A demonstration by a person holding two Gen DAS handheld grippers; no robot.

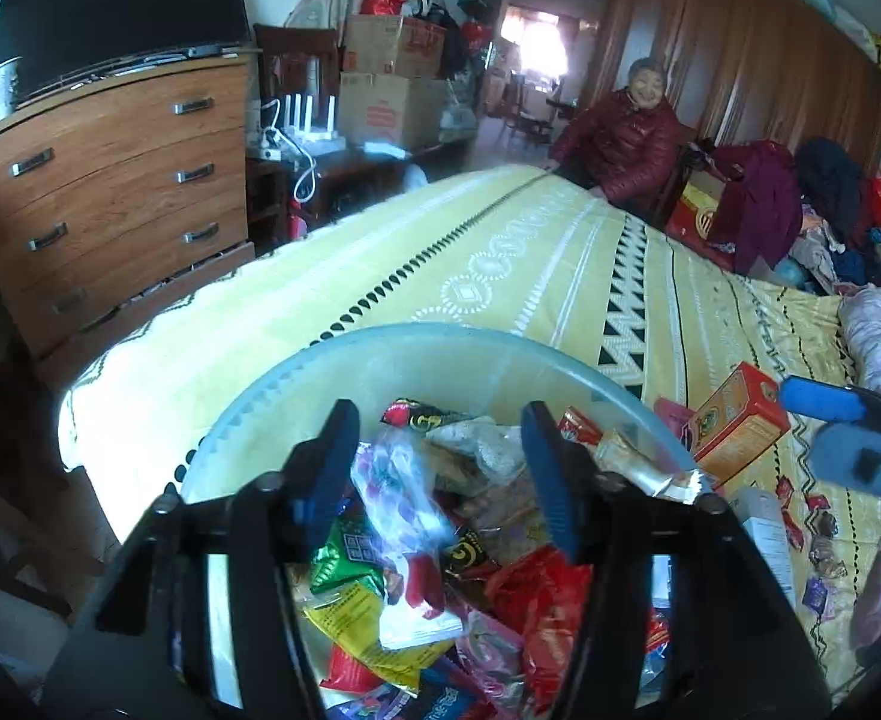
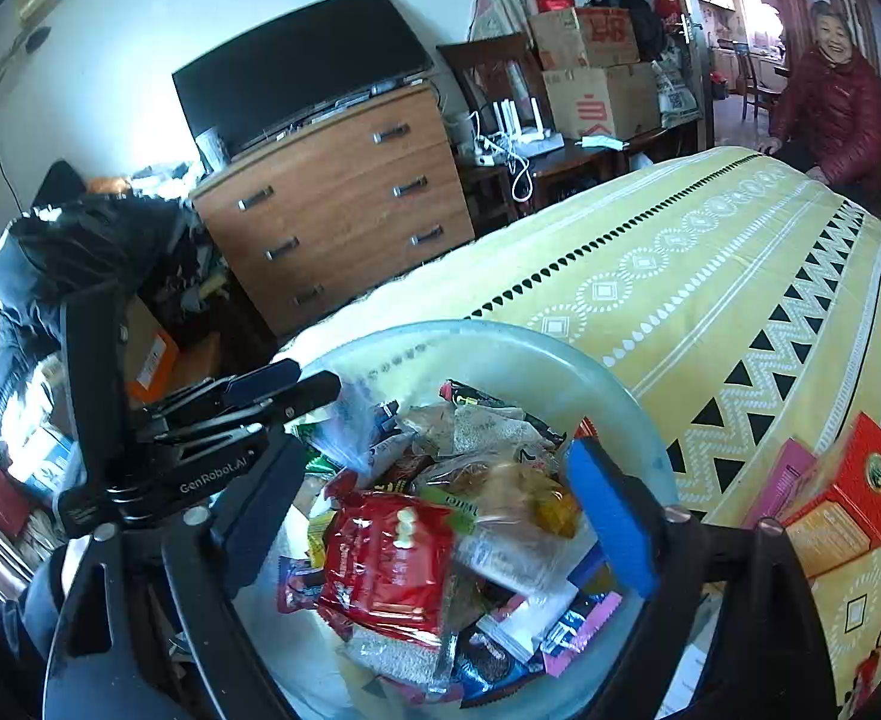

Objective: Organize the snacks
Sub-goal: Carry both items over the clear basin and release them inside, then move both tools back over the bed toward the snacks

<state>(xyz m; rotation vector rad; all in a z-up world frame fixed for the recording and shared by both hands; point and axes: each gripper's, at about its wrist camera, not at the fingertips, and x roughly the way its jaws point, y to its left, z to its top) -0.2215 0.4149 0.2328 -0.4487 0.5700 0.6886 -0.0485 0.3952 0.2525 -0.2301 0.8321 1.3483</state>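
A big clear bowl (image 2: 632, 396) full of snack packs (image 2: 392, 558) sits on the bed (image 1: 500, 252), near its edge by the drawers (image 1: 110, 180). The left tool (image 1: 440, 468) hangs over the bowl with its jaws apart and nothing in them. The right tool (image 2: 440, 498) hangs over it too, jaws wide apart, holding nothing. A red box (image 2: 848, 498) lies on the bed just beside the bowl. A person in a red coat (image 1: 626, 144) sits at the far end of the bed.

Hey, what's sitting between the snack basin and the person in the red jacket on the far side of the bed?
Only bare yellow bedspread lies between the basin and the person; both wrist views show that stretch with nothing on it.
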